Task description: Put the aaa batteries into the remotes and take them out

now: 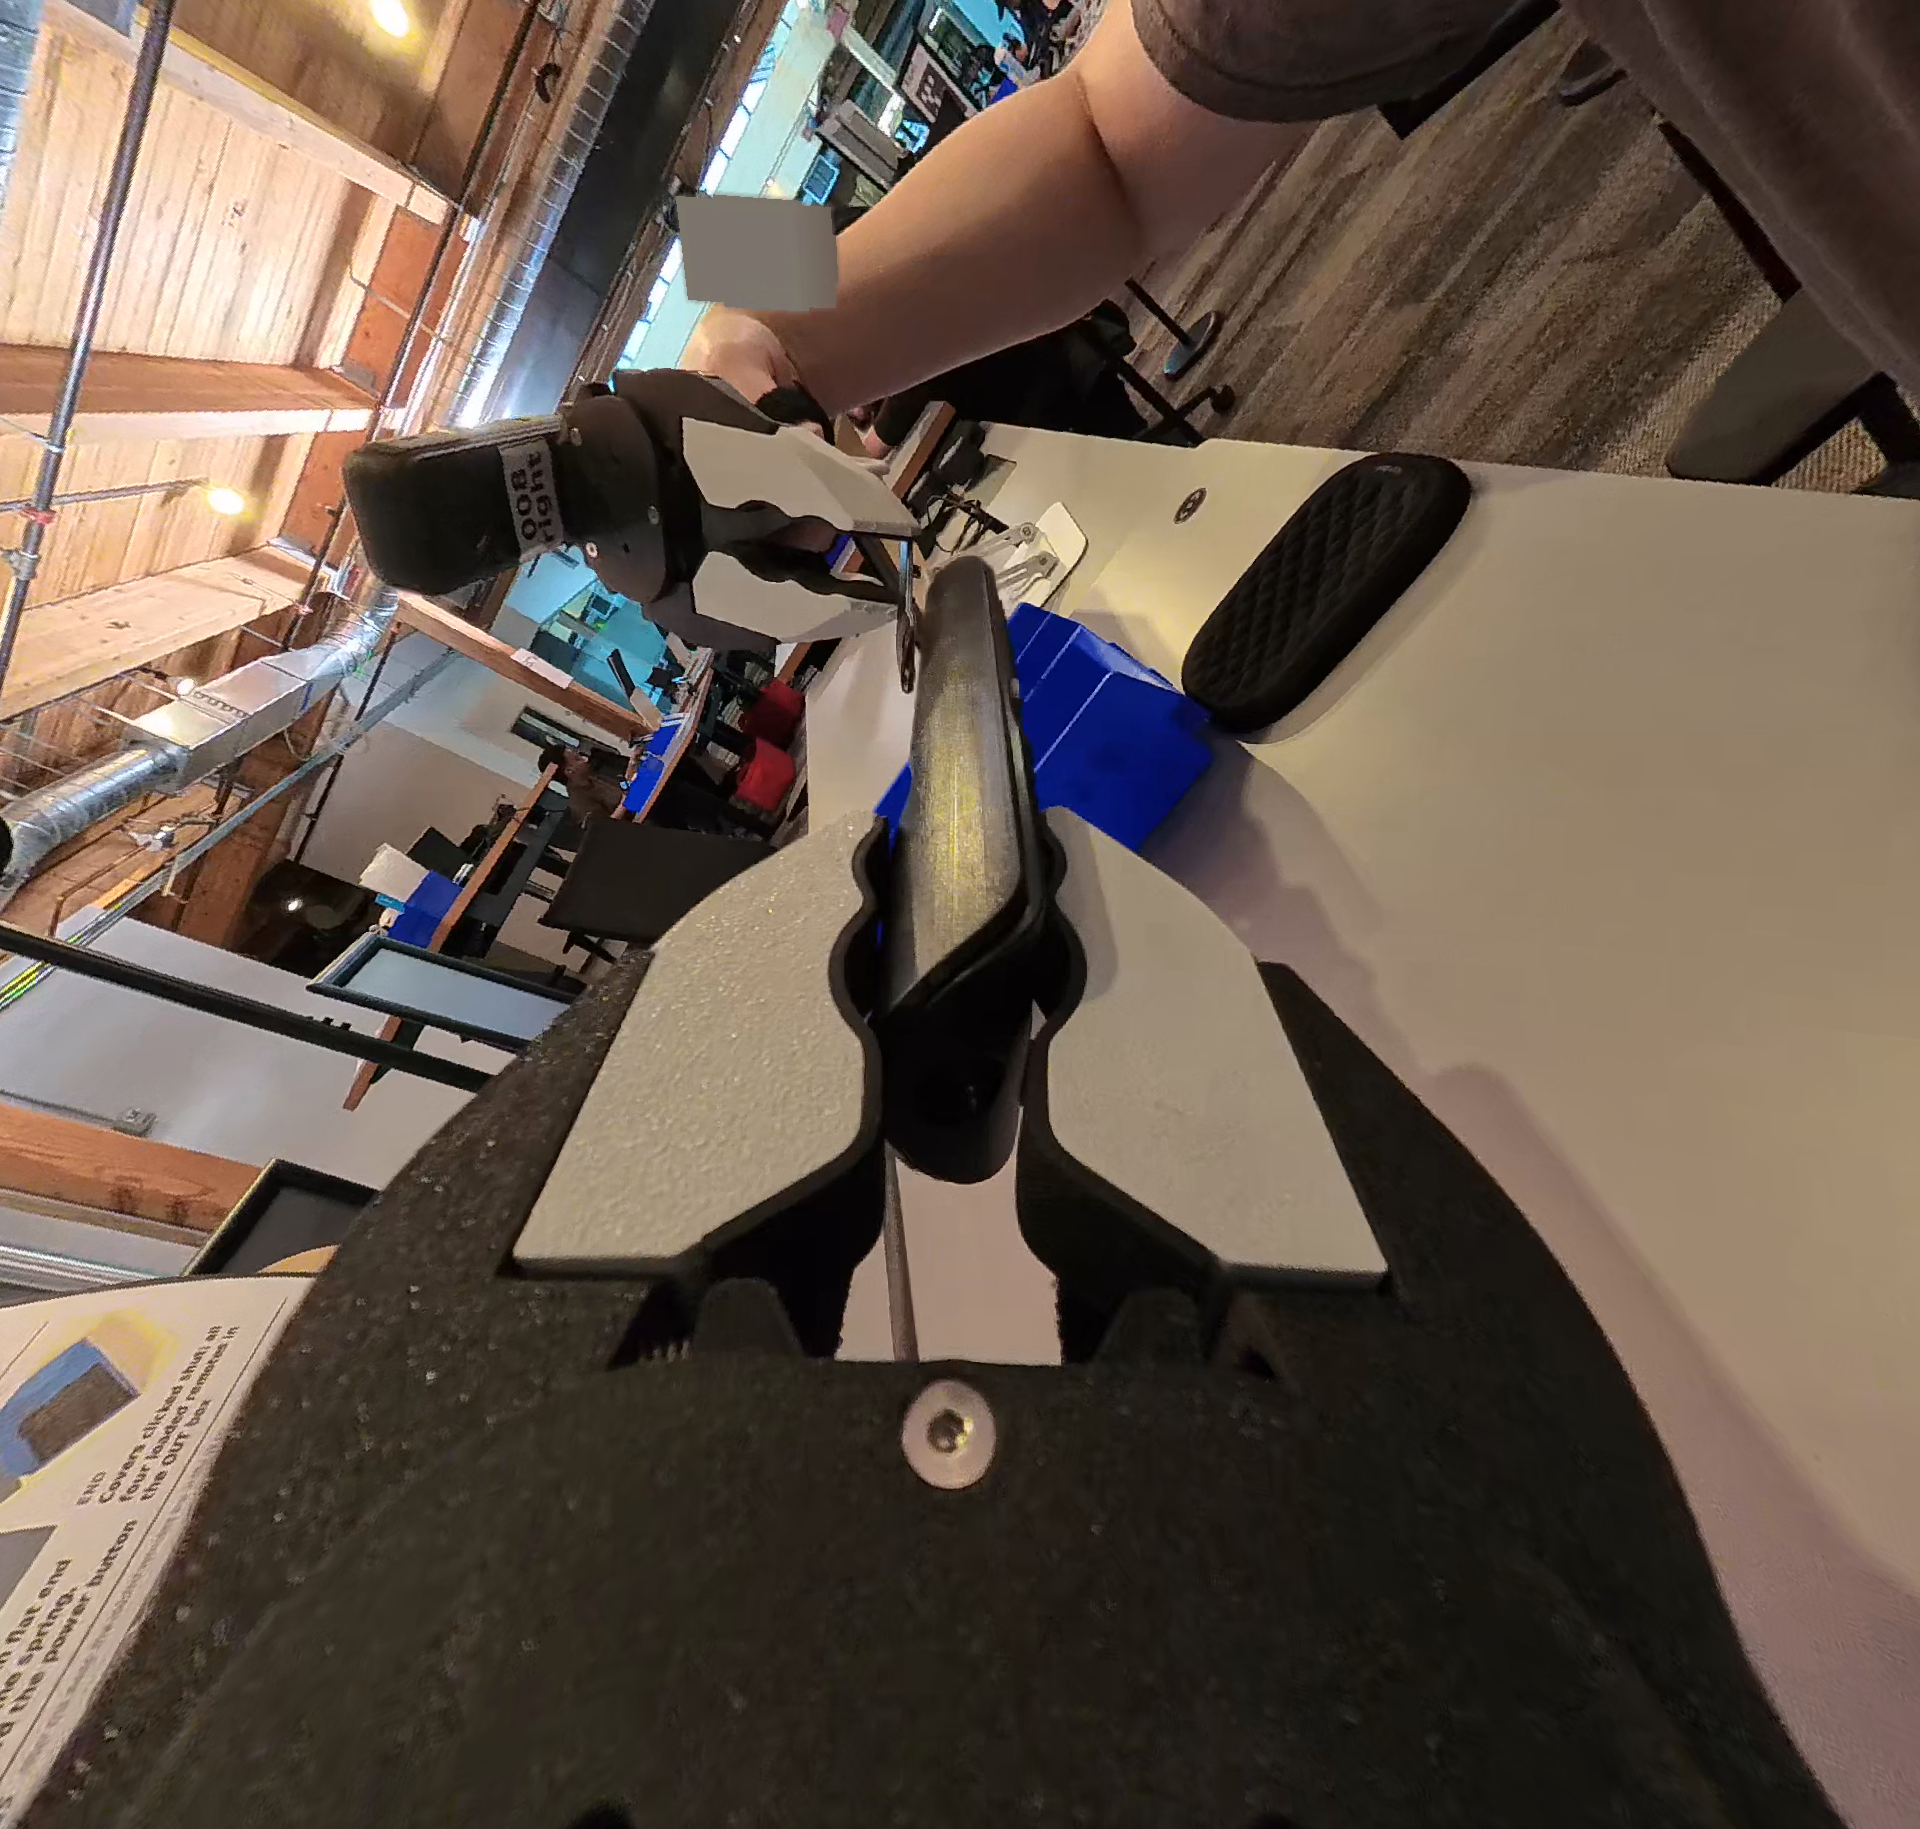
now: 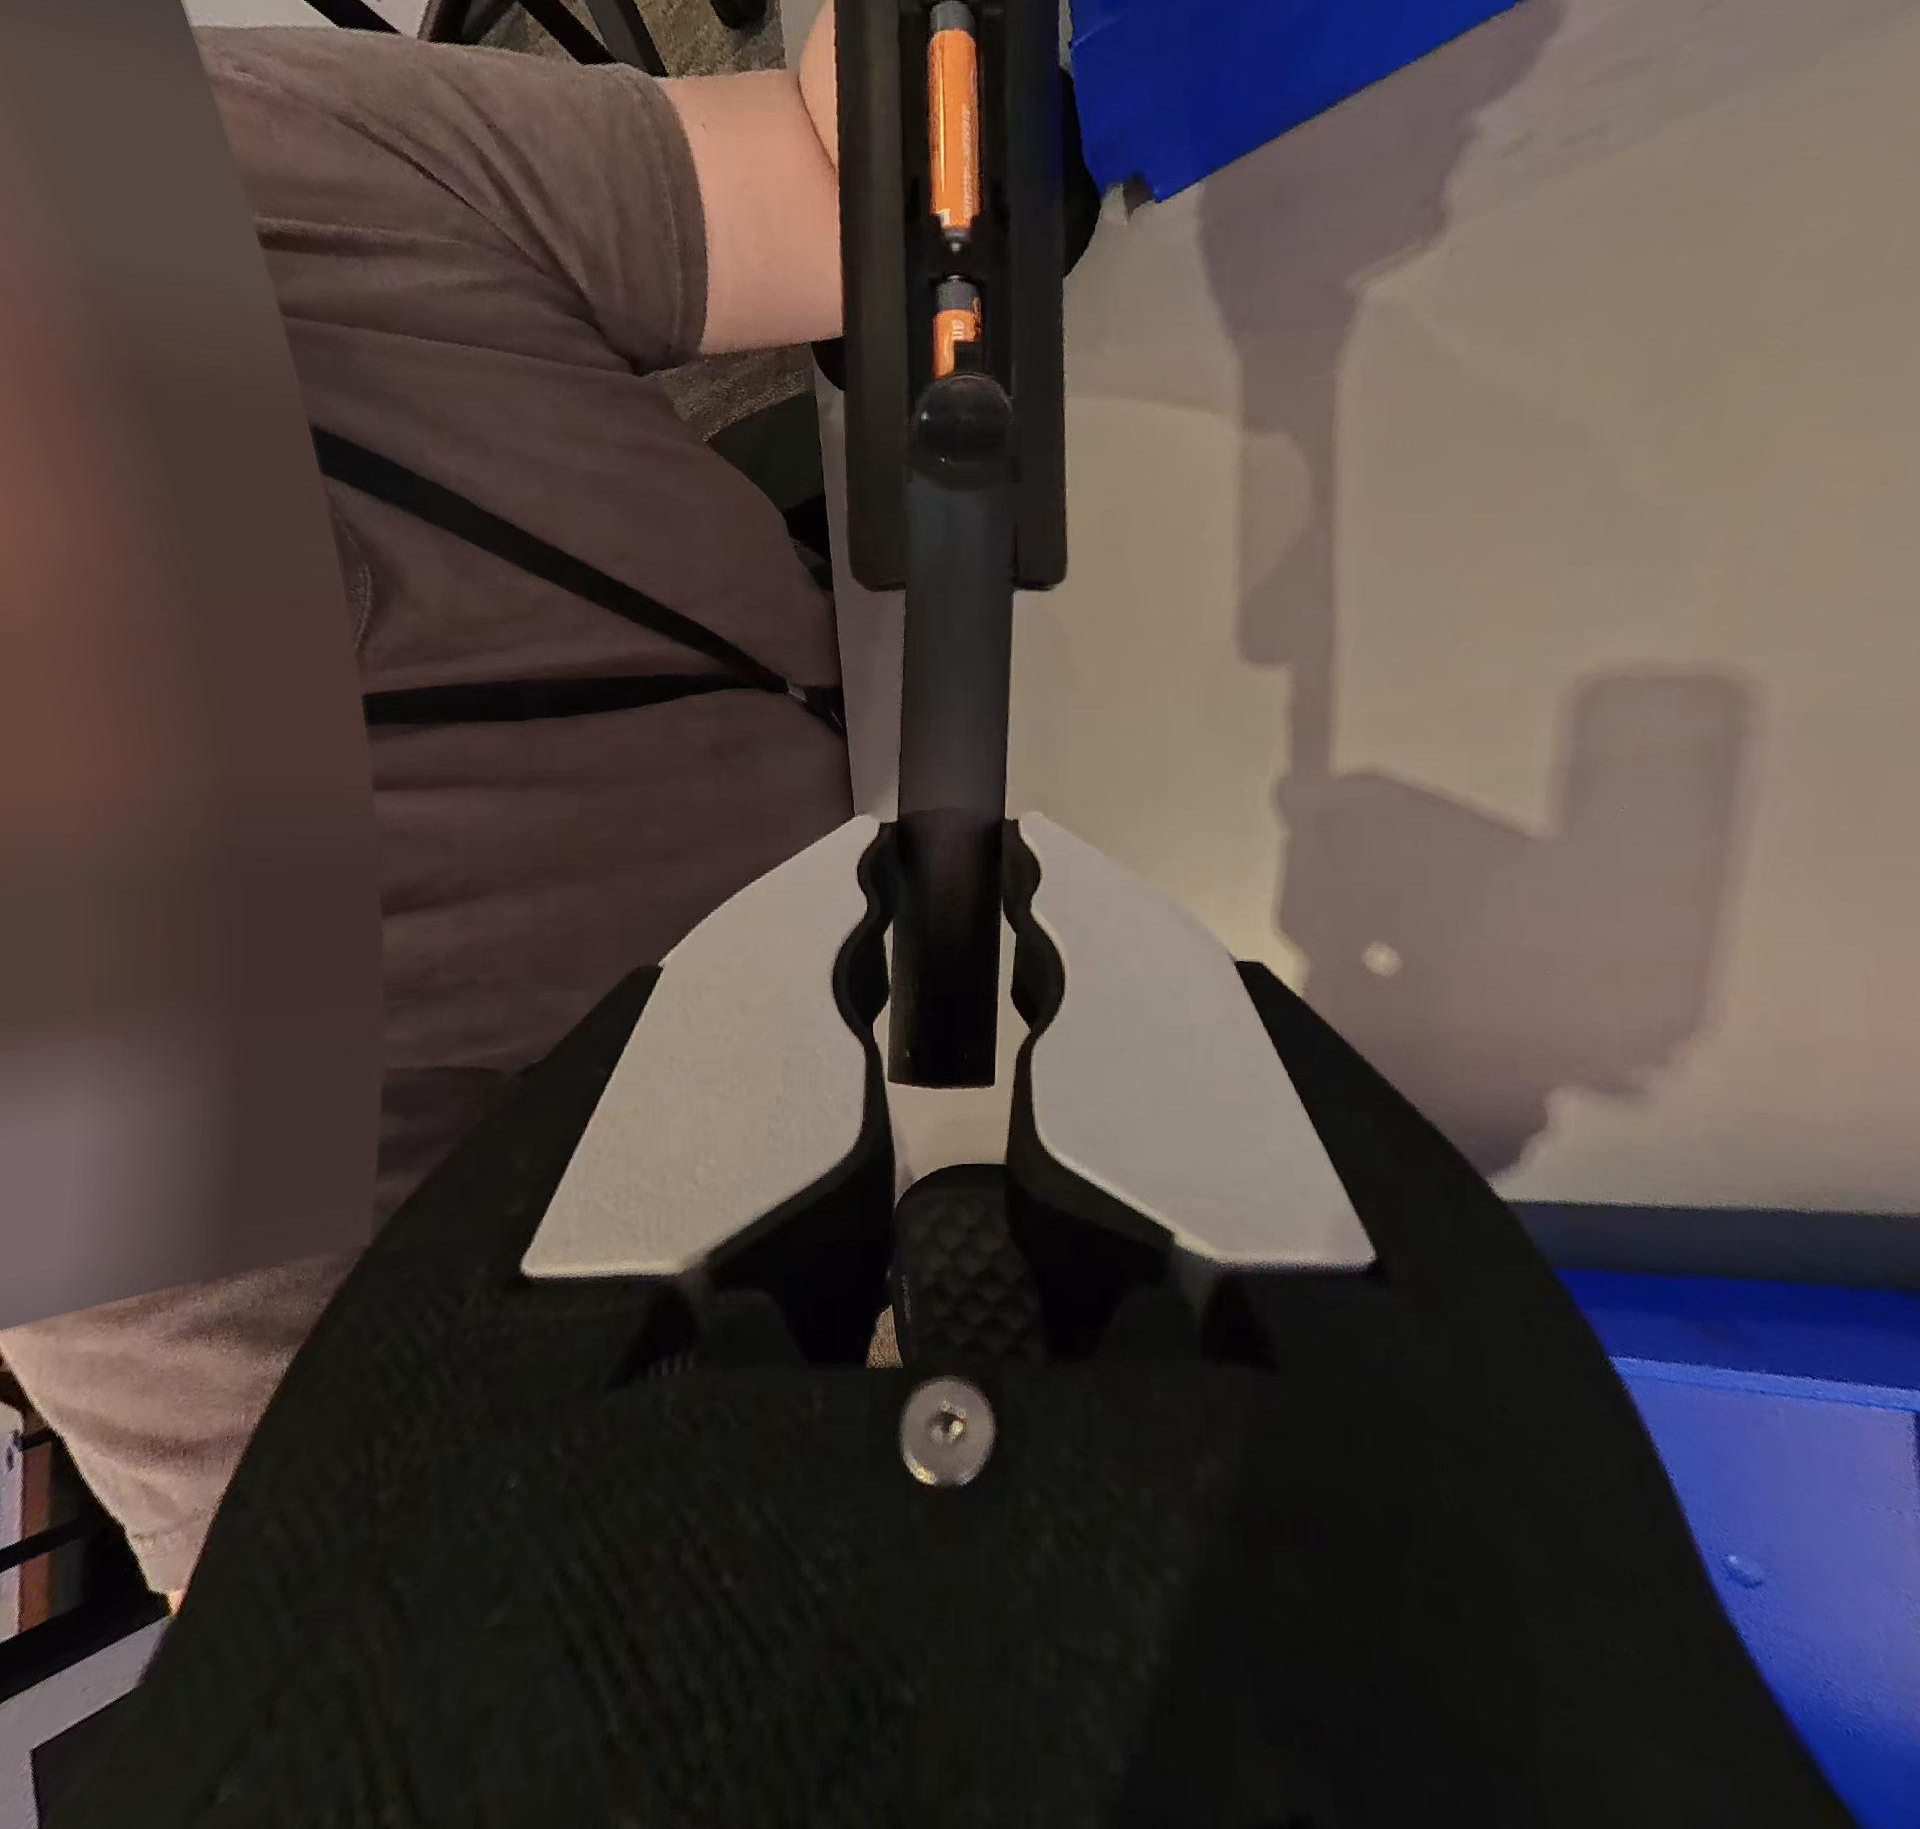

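My left gripper (image 1: 956, 958) holds the remote (image 1: 961, 792) above the table (image 1: 1558, 948). Behind it sits a bin (image 1: 1101, 730), with a pad (image 1: 1325, 590) right of that. Two batteries (image 2: 954, 127) lie end to end inside the remote's compartment, beyond the tool (image 2: 951, 740) in my right gripper (image 2: 948, 948).

glossy remote (image 1: 961, 844), matt white table (image 1: 1558, 948)

Two batteries (image 2: 954, 132), one remote (image 2: 951, 252), two blue bins (image 1: 1101, 740).

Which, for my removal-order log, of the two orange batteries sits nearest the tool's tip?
The lower battery, partly hidden behind the tool's rounded tip; the other battery lies fully exposed farther up the remote.
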Demonstrator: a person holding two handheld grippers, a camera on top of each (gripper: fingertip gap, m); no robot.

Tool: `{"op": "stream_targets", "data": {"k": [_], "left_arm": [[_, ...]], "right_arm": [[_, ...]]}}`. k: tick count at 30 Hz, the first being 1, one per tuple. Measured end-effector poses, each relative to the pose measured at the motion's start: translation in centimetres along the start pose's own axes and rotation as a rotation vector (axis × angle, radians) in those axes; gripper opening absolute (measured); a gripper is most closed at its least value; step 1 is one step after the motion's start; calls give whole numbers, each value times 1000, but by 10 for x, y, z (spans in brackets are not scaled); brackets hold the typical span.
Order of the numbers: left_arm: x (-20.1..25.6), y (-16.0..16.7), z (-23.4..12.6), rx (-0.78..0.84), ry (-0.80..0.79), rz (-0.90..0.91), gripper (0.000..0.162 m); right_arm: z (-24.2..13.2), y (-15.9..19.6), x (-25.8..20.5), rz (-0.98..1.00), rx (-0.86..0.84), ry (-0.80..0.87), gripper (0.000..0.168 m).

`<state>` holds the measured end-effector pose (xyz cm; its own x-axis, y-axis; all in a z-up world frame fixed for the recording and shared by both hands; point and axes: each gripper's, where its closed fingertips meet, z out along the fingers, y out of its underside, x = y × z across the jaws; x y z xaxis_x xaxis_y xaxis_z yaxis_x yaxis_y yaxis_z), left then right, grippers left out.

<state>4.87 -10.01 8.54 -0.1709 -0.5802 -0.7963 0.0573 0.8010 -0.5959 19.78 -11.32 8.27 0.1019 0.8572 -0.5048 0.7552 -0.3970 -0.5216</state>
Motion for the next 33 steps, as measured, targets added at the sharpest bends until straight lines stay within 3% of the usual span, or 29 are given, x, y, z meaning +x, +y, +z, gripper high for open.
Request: {"op": "stream_targets", "data": {"k": [19, 33], "left_arm": [[-2, 7, 5, -34, -25, 26, 25], [3, -8, 12, -42, -6, 95, 25]], "right_arm": [[-5, -4, -1, -13, -15, 5, 20], [-1, -13, -7, -89, -79, 62, 21]]}}
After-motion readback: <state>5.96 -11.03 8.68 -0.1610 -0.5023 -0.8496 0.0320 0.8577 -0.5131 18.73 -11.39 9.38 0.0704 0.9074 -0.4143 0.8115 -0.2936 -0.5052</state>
